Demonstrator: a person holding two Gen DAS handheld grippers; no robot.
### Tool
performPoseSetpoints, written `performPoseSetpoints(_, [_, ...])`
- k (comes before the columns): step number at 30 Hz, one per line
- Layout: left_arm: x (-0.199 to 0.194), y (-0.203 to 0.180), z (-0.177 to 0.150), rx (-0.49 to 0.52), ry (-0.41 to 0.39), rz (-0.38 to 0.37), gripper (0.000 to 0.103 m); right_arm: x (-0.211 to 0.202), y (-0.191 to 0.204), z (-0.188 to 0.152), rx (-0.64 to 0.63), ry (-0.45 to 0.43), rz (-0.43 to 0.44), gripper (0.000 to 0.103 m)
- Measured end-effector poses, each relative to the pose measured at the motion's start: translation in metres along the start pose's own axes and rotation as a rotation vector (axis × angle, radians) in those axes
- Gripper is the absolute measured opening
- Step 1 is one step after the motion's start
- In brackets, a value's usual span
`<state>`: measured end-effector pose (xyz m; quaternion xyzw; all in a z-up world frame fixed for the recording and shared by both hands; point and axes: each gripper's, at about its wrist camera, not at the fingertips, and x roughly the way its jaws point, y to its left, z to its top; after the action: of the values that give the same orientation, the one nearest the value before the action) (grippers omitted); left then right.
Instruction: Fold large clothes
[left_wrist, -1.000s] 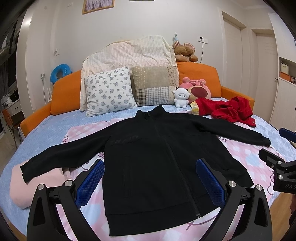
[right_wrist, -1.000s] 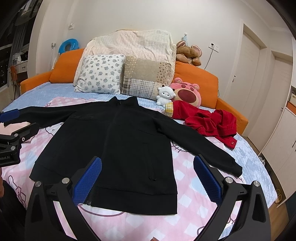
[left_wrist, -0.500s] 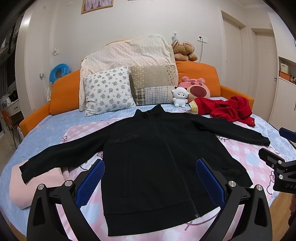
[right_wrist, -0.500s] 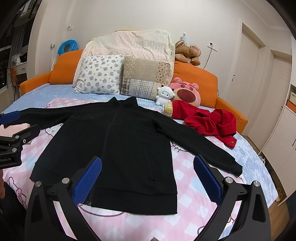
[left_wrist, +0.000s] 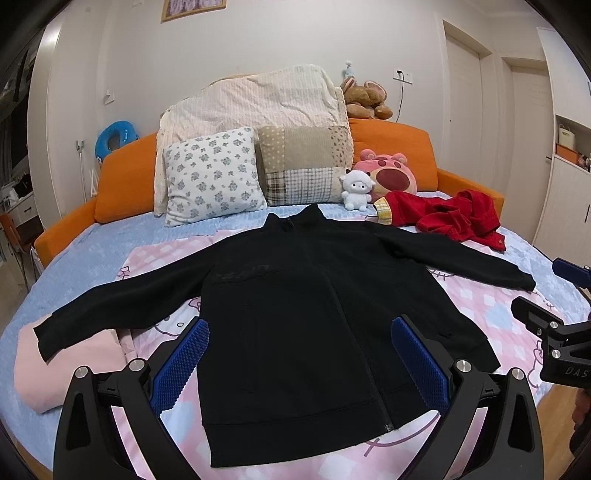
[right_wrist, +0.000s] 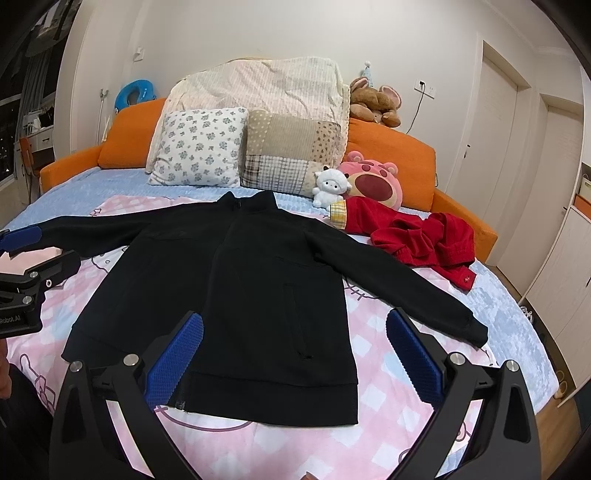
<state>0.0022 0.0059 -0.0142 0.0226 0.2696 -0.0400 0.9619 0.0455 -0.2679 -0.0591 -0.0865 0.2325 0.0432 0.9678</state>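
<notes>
Both the left gripper (left_wrist: 299, 360) and the right gripper (right_wrist: 293, 354) hover with jaws spread wide and empty above the hem. The black jacket (left_wrist: 317, 317) lies flat on the bed (left_wrist: 110, 243), front up and sleeves out, probably spread ready for folding.

I am seeing the black jacket (left_wrist: 306, 325) lying flat and face up on the pink checked blanket (left_wrist: 487, 310) on the bed, zipped shut, collar pointing toward the pillows, both sleeves spreading wide, its hem lying nearest me, unfolded
</notes>
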Motion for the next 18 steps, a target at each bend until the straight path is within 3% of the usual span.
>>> performPoseSetpoints(9, [0.008,-0.002,0.004,0.029,0.007,-0.032,0.1,0.006,0.0,-0.002,0.011,0.013,-0.001,0.098])
performPoseSetpoints(18, [0.059,-0.032,0.042,0.081,0.035,-0.072,0.1,0.031,-0.041,-0.008,0.035,0.01,-0.026,0.098])
